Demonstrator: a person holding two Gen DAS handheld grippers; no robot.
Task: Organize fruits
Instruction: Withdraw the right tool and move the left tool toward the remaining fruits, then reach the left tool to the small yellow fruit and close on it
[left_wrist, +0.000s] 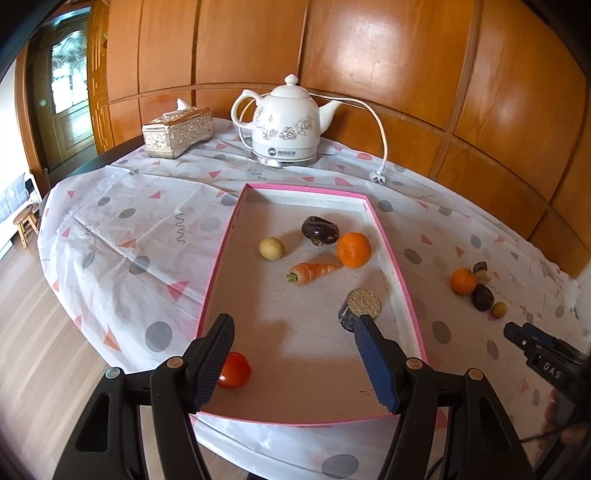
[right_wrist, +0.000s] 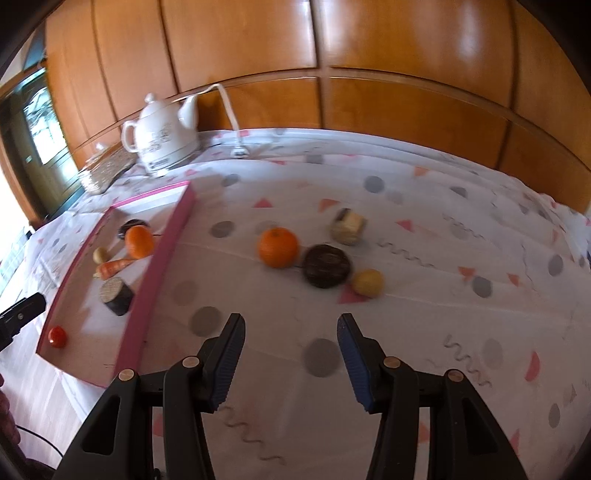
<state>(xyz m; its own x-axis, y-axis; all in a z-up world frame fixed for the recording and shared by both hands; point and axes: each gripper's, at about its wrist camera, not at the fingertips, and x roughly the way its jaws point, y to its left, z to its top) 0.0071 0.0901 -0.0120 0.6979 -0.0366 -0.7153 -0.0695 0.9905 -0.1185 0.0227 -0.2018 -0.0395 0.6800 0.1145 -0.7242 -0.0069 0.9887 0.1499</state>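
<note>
Pink-rimmed, the shallow tray (left_wrist: 400, 266) sits on a dotted white tablecloth (left_wrist: 122, 236) and holds an orange (left_wrist: 354, 250), a carrot (left_wrist: 312, 273), a pale round fruit (left_wrist: 272, 248), a dark brown fruit (left_wrist: 320, 229), a dark cylinder with a tan top (left_wrist: 359, 307) and a red tomato (left_wrist: 234, 370). White letters "DAS" show on the right gripper's body at the left wrist view's right edge; the kettle (left_wrist: 282, 123) carries a small label too blurred to read. The left gripper (left_wrist: 293, 363) hangs over the tray's near end, fingers spread wide and empty, the tomato just beside its left finger (left_wrist: 212, 363) and the cylinder by the right fingertip. The right gripper (right_wrist: 291, 360) is likewise wide apart, gripping nothing; a second orange (right_wrist: 277, 246), a dark round fruit (right_wrist: 326, 265), a yellow fruit (right_wrist: 367, 282) and a pale block (right_wrist: 347, 226) lie clustered on the cloth ahead of it.
</note>
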